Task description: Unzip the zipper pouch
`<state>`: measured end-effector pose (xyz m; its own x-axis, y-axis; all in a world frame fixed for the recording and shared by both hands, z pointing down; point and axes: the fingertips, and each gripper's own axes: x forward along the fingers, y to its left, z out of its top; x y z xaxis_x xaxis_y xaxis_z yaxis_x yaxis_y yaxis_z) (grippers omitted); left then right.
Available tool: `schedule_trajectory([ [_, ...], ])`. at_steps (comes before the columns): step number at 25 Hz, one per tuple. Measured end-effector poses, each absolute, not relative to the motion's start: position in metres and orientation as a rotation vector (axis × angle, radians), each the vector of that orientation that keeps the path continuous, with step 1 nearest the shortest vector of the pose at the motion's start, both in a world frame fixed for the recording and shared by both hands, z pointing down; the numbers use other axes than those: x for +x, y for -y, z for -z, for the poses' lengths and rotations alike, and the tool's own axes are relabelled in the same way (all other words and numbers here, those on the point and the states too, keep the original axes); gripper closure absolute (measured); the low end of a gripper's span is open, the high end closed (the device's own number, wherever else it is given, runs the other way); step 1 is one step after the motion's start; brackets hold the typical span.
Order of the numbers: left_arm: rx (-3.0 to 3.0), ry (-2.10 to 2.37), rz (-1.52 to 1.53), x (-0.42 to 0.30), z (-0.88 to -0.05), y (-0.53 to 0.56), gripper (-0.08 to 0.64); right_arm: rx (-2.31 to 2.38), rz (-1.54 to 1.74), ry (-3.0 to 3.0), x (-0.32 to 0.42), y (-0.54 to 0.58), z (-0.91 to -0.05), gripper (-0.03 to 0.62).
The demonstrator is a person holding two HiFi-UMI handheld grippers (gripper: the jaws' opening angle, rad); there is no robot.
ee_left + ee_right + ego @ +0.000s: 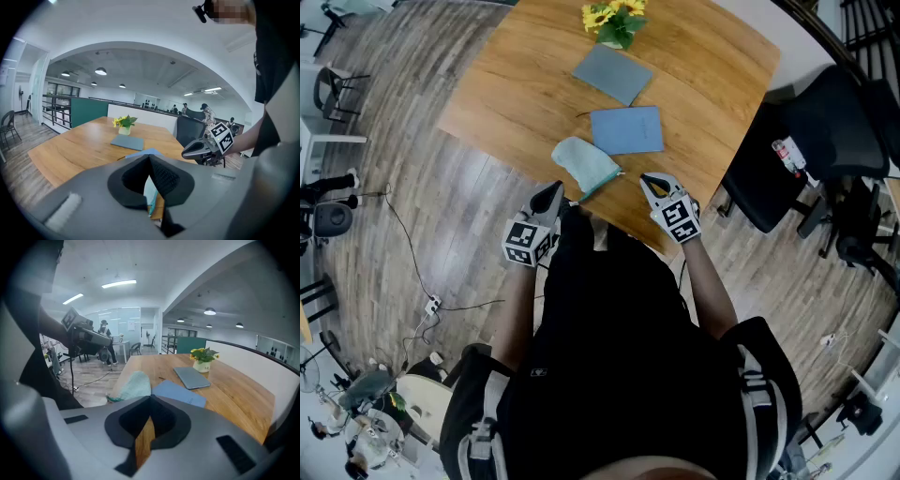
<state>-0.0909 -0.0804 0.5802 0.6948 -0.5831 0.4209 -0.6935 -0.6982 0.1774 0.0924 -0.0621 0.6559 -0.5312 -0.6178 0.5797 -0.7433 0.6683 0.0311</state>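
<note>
A pale green zipper pouch (586, 164) lies flat near the front edge of the wooden table (525, 66), its teal zipper side facing the person. My left gripper (555, 190) hovers at the table's edge just left of and below the pouch, jaws shut and empty. My right gripper (648, 180) is held to the right of the pouch, apart from it, also shut with nothing in it. In the right gripper view the pouch (133, 385) lies ahead to the left, and the left gripper (110, 341) shows beyond it. The left gripper view shows the right gripper (183, 153).
A blue notebook (626, 129) lies just behind the pouch, a grey notebook (613, 73) further back, and a pot of yellow flowers (615, 21) at the far edge. A black office chair (825, 131) stands right of the table. Cables run over the floor (412, 253) at the left.
</note>
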Motion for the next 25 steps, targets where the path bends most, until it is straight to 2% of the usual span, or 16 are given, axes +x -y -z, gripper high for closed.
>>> schedule_trajectory([
  [25, 2.529, 1.067, -0.484, -0.097, -0.592, 0.058, 0.566, 0.976, -0.369, 2.369, 0.081, 0.067, -0.669, 0.591],
])
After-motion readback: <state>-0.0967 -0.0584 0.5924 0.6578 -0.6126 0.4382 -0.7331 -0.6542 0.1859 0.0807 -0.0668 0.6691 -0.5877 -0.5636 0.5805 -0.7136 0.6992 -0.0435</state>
